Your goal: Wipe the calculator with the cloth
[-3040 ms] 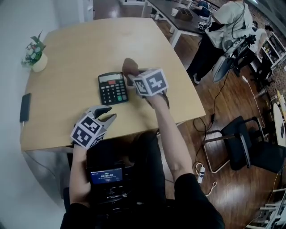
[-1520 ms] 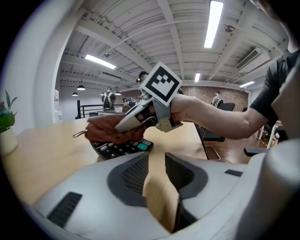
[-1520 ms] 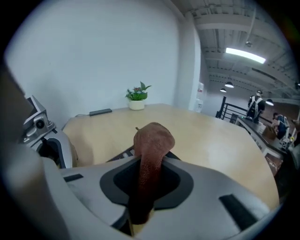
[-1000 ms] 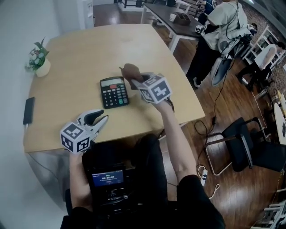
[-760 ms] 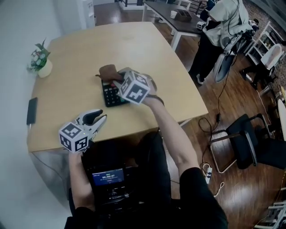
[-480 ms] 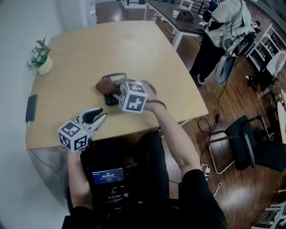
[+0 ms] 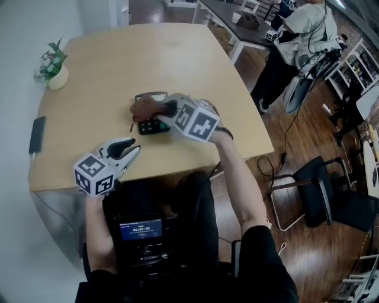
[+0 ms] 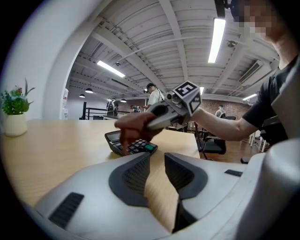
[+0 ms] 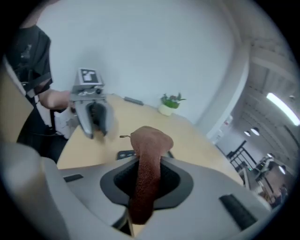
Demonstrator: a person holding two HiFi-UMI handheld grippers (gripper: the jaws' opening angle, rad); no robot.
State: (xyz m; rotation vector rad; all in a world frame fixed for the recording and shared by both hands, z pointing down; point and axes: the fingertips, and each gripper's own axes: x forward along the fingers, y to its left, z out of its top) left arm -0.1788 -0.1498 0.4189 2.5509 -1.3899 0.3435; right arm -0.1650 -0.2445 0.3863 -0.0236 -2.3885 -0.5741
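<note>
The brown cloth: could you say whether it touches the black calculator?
Touching: the left gripper view shows the brown cloth resting on the black calculator's keys.

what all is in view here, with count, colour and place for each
table: 1, light wood, centre of the head view
calculator: 1, black, middle of the table
cloth: 1, brown, on the calculator, pinched in the right gripper
potted plant: 1, green in a white pot, far left corner of the table
phone: 1, black, left edge of the table
desk: 1, dark top, beyond the table
standing person: 1, light top, beside the desk
chair: 1, black, on the floor at right
left gripper: 1, grey, near edge of the table, open and empty
right gripper: 1, grey, over the calculator, shut on the cloth
</note>
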